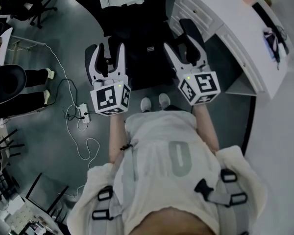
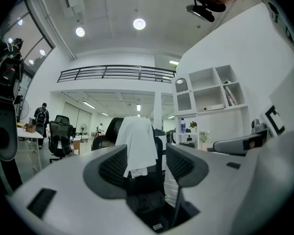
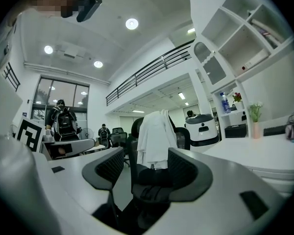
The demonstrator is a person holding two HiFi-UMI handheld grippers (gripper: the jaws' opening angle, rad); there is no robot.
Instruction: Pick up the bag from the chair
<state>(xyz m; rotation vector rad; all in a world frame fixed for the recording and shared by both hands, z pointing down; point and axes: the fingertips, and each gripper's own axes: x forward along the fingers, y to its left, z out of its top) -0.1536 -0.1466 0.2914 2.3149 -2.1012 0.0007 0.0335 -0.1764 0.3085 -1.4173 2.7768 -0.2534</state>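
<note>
Left gripper (image 2: 146, 166): ribbed grey pads (image 2: 112, 168) spread wide, nothing pinched; right gripper (image 3: 147, 169): same, pads (image 3: 183, 169) wide apart, nothing between them but air; both point level, side by side (image 1: 107, 50) (image 1: 179, 37), marker cubes toward the wearer.

Seen through each gap: soft black bag with a small white label (image 2: 146, 204) (image 3: 150, 193), lying on the seat of the black mesh office chair (image 3: 132, 153), ahead of the jaws and touched by neither; from the head view the bag (image 1: 149, 53) sits between the two grippers' lines, its outline hard to split from the dark seat.

White cloth garment (image 2: 137, 146) (image 3: 156, 138) hangs over the chair's backrest, above and behind the bag.

Further out: white desk with panelled fronts (image 1: 220, 18) just right of the chair; white open wall shelf (image 2: 210, 89) above it; dark grey floor (image 1: 63, 48) with a white power strip (image 1: 82, 112) and looping cable on the left; wearer's white T-shirt with grey harness straps (image 1: 161, 155) fills the bottom of the head view; shoe tips at the chair's front edge.
</note>
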